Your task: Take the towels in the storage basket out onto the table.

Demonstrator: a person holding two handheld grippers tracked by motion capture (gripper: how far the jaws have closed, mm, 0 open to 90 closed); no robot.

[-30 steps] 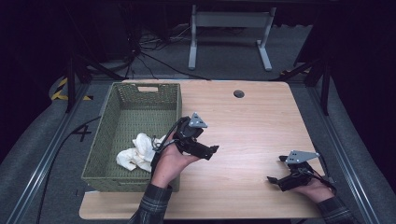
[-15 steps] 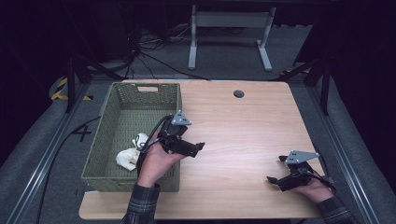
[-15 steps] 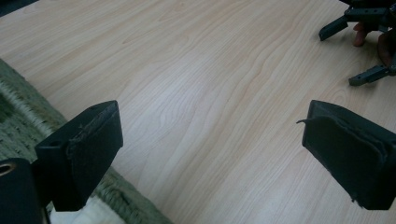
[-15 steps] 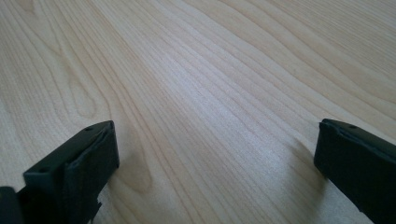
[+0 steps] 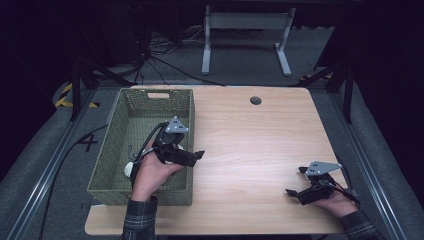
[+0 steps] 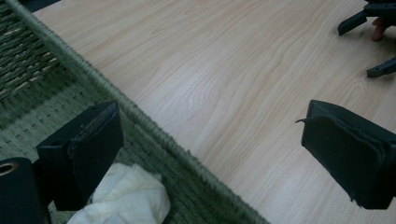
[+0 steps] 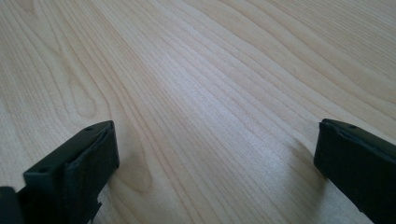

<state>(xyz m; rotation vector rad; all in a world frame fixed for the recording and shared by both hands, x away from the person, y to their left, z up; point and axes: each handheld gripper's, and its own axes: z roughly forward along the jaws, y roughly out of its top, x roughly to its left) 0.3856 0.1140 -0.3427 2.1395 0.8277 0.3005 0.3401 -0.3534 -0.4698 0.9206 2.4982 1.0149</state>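
Left gripper (image 5: 192, 156) hovers over right rim of green woven basket (image 5: 150, 107), jaws spread wide, nothing between them; 1 jaw above basket interior, other above table (image 5: 260, 145). White cloth (image 6: 126, 198) lies crumpled on basket floor, near basket's front right corner, just below inner jaw, not gripped. In high view, cloth partly hidden by hand (image 5: 150, 172). Right gripper (image 5: 300, 186) rests low on table, well right of basket, near table's front edge, jaws wide apart, holding nothing.
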